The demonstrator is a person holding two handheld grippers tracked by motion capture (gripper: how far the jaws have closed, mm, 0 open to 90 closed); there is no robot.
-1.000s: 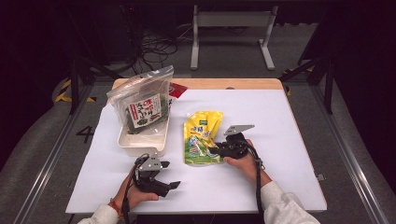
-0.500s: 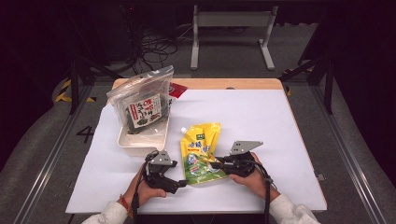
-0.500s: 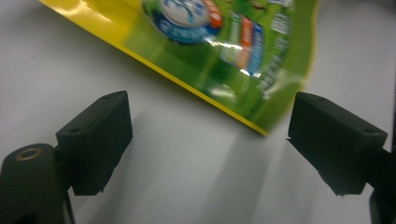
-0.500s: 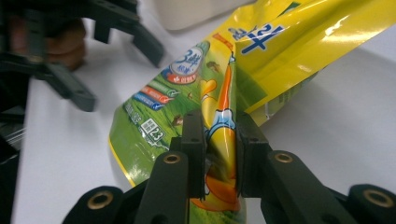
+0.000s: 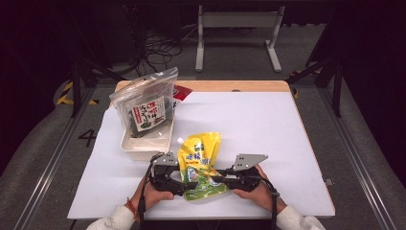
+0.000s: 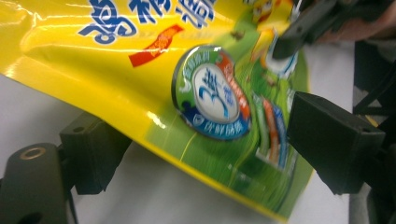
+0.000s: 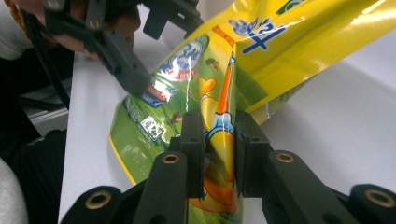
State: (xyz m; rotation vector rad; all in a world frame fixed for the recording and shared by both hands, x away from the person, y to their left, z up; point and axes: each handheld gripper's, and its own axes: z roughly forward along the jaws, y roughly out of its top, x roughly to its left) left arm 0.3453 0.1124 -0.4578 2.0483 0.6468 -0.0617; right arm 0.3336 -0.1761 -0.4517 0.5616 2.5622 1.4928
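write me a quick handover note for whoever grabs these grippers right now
Right gripper: jaws shut on a fold at the edge of the yellow-and-green spout pouch.
Left gripper: jaws open, one on each side of the pouch's lower green edge, not yet clamped.
Things: the pouch is at the front middle of the white table, between both hands. The white tray stands to its left rear, with a clear bag of dark seaweed leaning in it.
Done: pouch gripped on the right side.
Left: probably close the left jaws, then carry the pouch on, perhaps to the tray.
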